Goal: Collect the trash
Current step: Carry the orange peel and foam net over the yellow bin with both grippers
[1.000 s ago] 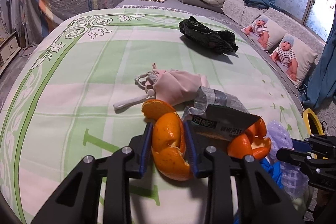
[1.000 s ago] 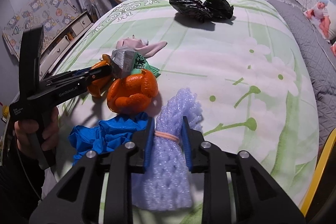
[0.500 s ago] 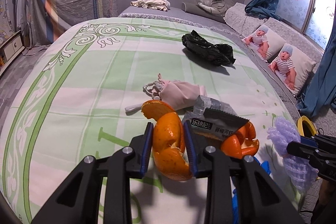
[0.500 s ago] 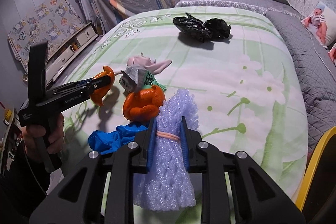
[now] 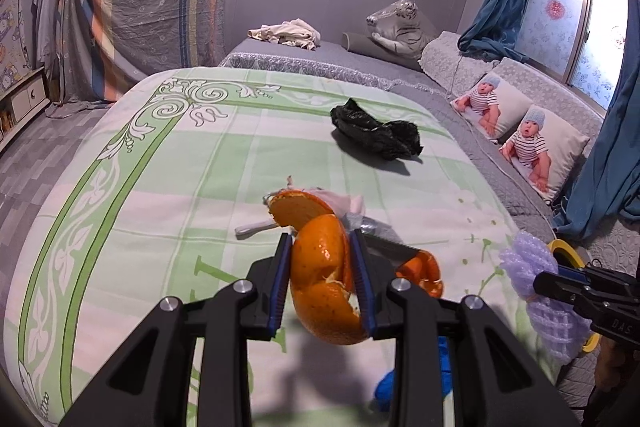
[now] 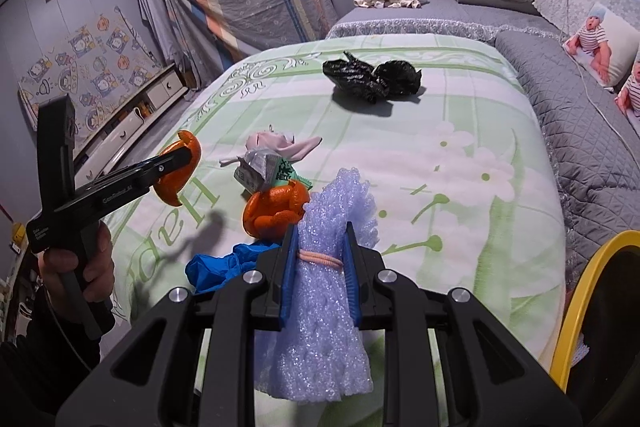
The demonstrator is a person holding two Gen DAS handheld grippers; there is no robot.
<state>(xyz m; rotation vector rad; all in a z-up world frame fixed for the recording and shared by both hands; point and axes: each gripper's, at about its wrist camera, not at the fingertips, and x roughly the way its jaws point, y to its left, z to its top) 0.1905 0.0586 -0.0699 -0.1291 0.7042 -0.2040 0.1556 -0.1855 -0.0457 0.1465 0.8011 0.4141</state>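
My left gripper (image 5: 322, 283) is shut on a large orange peel (image 5: 320, 291), held above the green patterned bedspread (image 5: 160, 187); from the right wrist view the same peel (image 6: 178, 167) hangs in that gripper (image 6: 176, 163). My right gripper (image 6: 320, 267) is shut on a purple foam net (image 6: 324, 315) tied with a pink rubber band, also lifted; the foam net (image 5: 536, 295) shows at the right of the left wrist view. On the bed lie a second orange peel (image 6: 276, 215), a silver snack wrapper (image 6: 260, 175), a blue glove (image 6: 220, 267), a pink cloth (image 6: 280, 143) and a black plastic bag (image 6: 372, 75).
A yellow-rimmed bin (image 6: 580, 299) stands at the bed's right edge. A grey quilt (image 6: 580, 131) with baby-print pillows (image 5: 532, 139) lies to the right. A low cabinet (image 6: 132, 115) stands on the floor at the left. A hand (image 6: 80, 267) holds the left gripper.
Both grippers have risen from the bedspread, carrying the orange peel and the foam net up with them. The wrapper, second peel and glove stay on the bed.
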